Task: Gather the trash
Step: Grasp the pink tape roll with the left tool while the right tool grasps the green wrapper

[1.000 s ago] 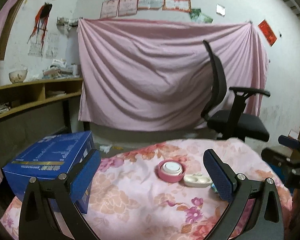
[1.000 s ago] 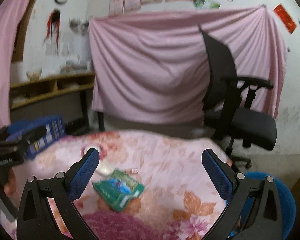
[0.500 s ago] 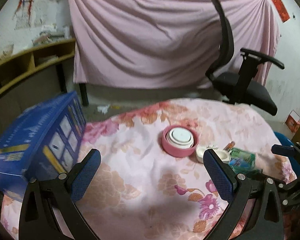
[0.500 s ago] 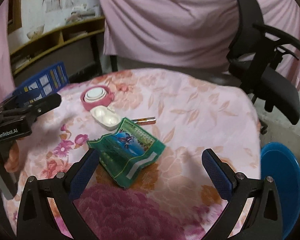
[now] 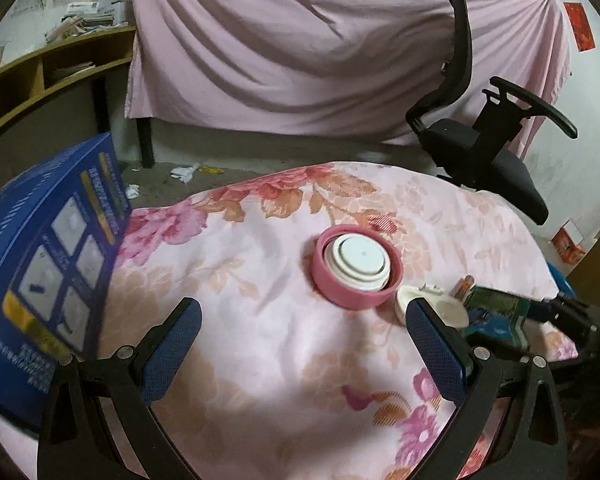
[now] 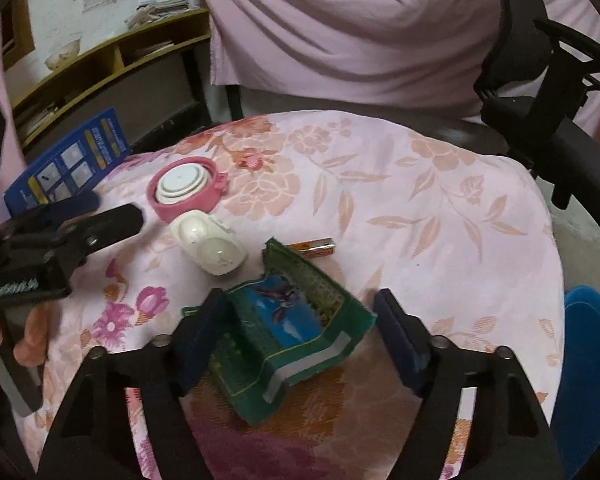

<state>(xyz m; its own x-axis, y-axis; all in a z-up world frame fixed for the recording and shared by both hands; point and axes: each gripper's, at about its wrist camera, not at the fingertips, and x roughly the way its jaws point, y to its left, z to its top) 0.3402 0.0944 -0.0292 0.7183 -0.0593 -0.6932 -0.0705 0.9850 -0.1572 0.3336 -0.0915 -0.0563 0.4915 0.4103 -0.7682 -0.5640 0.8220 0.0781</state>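
Observation:
A crumpled green and blue wrapper (image 6: 288,332) lies on the floral tablecloth (image 6: 420,208). My right gripper (image 6: 300,332) is open, its fingers on either side of the wrapper, not clamped. The wrapper also shows at the right in the left wrist view (image 5: 496,312). A small battery (image 6: 316,247), a white two-well case (image 6: 210,246) and a pink lid (image 6: 184,190) lie beyond it. My left gripper (image 5: 300,352) is open and empty, low over the cloth before the pink lid (image 5: 358,266).
A blue carton (image 5: 48,264) stands at the table's left edge. A black office chair (image 5: 484,140) is behind the table on the right. A blue bin (image 6: 588,364) sits below the table's right edge. Wooden shelves (image 6: 112,56) line the left wall.
Both grippers have tilted down and moved in toward the table. My right gripper has narrowed and come around the green wrapper. The left has come nearer the pink lid.

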